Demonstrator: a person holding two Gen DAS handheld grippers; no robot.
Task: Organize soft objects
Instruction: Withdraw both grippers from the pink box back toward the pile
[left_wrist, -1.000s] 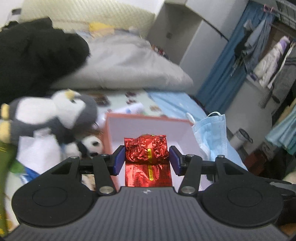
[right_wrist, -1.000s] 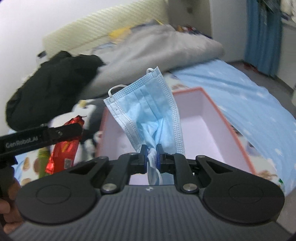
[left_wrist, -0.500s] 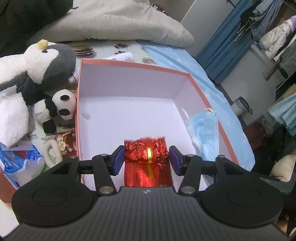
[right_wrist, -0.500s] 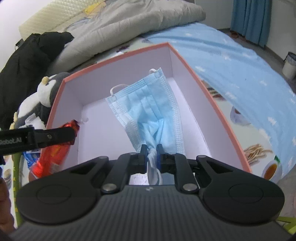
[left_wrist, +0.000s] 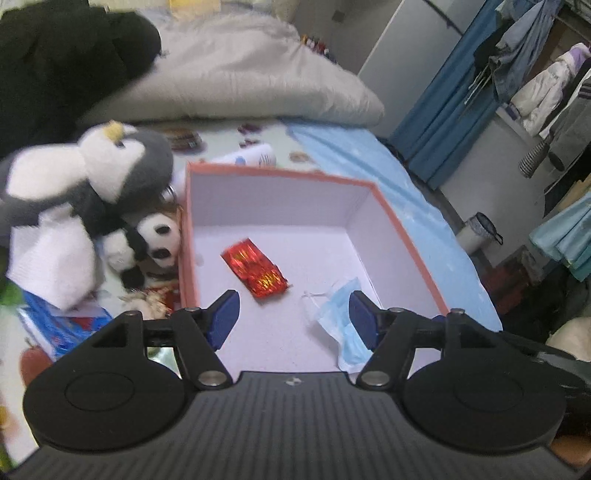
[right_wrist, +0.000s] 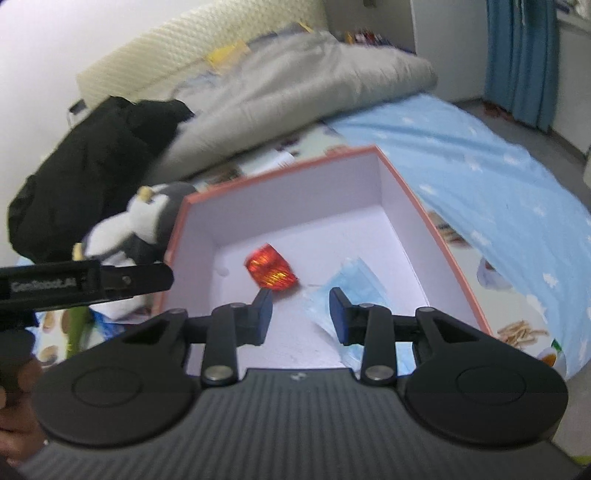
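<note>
A pink-rimmed box (left_wrist: 413, 236) with a white inside sits on a patterned bed sheet; every place below is given relative to it. Just outside its left wall lie a grey and white penguin plush (left_wrist: 92, 173) and, touching that wall, a small panda plush (left_wrist: 155, 240). Inside the box, left of centre, a red foil packet (left_wrist: 255, 271) lies flat on the floor, its long axis running diagonally from far left to near right. Right of it, near the right wall, a blue face mask (left_wrist: 345, 317) lies crumpled, its long side running roughly from the far wall toward the near one, one ear loop trailing toward the packet.

The left gripper (left_wrist: 293, 314) tilts down over the near edge of the box, its jaws wide and opening, holding nothing; the packet lies beyond its tips. The right gripper (right_wrist: 300, 314) also angles down into the box, jaws partly apart and opening, clear of the mask below them.
</note>
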